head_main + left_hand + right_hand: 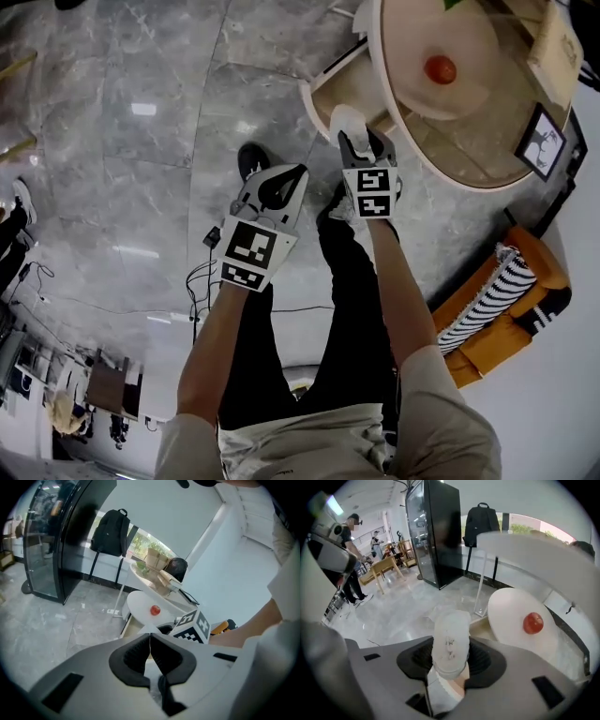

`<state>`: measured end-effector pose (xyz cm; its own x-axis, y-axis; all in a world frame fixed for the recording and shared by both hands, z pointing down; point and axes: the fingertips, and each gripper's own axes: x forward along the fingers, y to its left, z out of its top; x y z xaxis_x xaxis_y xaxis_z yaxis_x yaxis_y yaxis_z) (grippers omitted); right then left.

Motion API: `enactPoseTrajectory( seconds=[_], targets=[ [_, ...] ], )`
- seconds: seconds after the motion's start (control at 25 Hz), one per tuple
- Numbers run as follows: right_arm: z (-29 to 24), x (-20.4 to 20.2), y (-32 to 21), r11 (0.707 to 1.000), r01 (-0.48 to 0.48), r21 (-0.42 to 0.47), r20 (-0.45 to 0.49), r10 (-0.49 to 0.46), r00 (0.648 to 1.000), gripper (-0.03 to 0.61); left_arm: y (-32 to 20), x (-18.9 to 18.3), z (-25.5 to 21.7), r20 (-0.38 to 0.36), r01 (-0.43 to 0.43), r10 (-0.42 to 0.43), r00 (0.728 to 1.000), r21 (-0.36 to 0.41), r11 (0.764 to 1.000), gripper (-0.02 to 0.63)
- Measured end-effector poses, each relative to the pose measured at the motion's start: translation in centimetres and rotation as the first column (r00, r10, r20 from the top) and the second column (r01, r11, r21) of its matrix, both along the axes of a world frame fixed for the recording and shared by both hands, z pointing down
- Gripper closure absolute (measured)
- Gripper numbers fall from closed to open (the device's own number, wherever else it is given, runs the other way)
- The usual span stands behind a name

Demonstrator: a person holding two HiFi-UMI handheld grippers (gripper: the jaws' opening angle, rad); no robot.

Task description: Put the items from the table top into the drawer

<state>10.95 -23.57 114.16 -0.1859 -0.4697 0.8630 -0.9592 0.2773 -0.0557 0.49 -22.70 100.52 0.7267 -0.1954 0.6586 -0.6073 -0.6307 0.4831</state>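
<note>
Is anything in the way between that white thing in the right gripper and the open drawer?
Nothing visible. The white item held in the right gripper hangs close by the pulled-out drawer, only air between.

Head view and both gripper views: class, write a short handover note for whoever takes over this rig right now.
Left tongs: shut, nothing between them.
Right tongs: shut on a white item, close to the open drawer.
Red round item: lying on the table, untouched.
Done: drawer open, white item picked up.
Left: put the white item in the drawer, then probably fetch the red round item.
</note>
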Motion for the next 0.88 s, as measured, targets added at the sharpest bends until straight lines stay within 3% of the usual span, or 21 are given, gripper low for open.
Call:
enactPoseTrajectory(
  seconds=[0.16,0.36,0.56,0.88],
  targets=[
    [7.4,2.8,-0.3,1.0,-0.016,-0.015,-0.068,0.015,0.998,0.38,0.0,0.5,3.7,-0.004,0.023,-0.023,1.0,0.016,1.0,0.592],
    [12.8,7.5,-0.7,1.0,0.008,-0.027,-0.319,-0.017,0.948,0.379,-0.4,1.2,6.4,-0.002,0.036,-0.036,0.999,0.047,0.998,0.592],
    [12.7,6.0,0.1,0.998,-0.033,-0.054,-0.147,0.024,0.989,0.318,1.0,2.1,6.8,0.023,0.036,-0.036,0.999,0.027,0.999,0.592],
    [2.5,4.0,3.4,0.998,-0.048,-0.048,0.019,0.049,0.999,0.318,3.0,5.0,-0.9,0.021,0.033,-0.034,0.999,0.042,0.999,0.592]
  ],
)
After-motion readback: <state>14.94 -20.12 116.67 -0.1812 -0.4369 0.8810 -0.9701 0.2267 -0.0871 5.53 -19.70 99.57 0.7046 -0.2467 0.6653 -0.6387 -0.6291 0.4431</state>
